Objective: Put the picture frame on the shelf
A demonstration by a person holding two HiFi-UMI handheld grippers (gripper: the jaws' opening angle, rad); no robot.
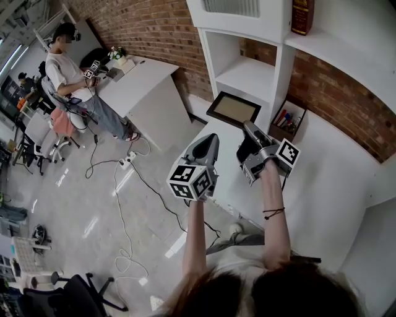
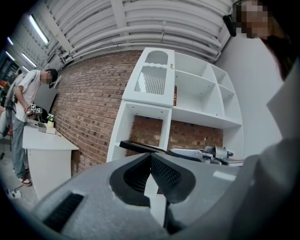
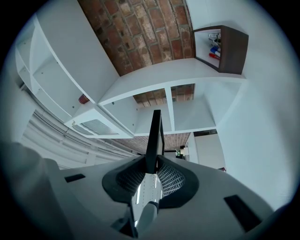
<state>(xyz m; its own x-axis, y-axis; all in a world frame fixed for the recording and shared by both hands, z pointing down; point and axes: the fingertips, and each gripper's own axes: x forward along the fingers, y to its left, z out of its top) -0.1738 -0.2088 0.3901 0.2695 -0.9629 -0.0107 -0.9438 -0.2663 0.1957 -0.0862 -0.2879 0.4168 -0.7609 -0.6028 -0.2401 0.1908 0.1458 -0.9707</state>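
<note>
The picture frame (image 1: 234,109), dark-edged with a tan panel, hangs in the air in front of the lower compartment of the white shelf unit (image 1: 249,73). My right gripper (image 1: 249,129) is shut on its near edge. The right gripper view shows the frame edge-on (image 3: 154,133), pinched between the pads and pointing at the shelf compartments (image 3: 187,115). My left gripper (image 1: 212,138) hovers just left of the right one, shut, nothing in it. In the left gripper view its pads (image 2: 161,171) meet at the tip, with the frame (image 2: 140,146) beyond them.
A brown box of pens (image 1: 288,121) sits on the white counter (image 1: 334,179) beside the shelf. A red book (image 1: 302,15) stands on an upper shelf. A person (image 1: 68,68) works at a white desk (image 1: 139,80) far left. Cables (image 1: 124,186) trail over the floor.
</note>
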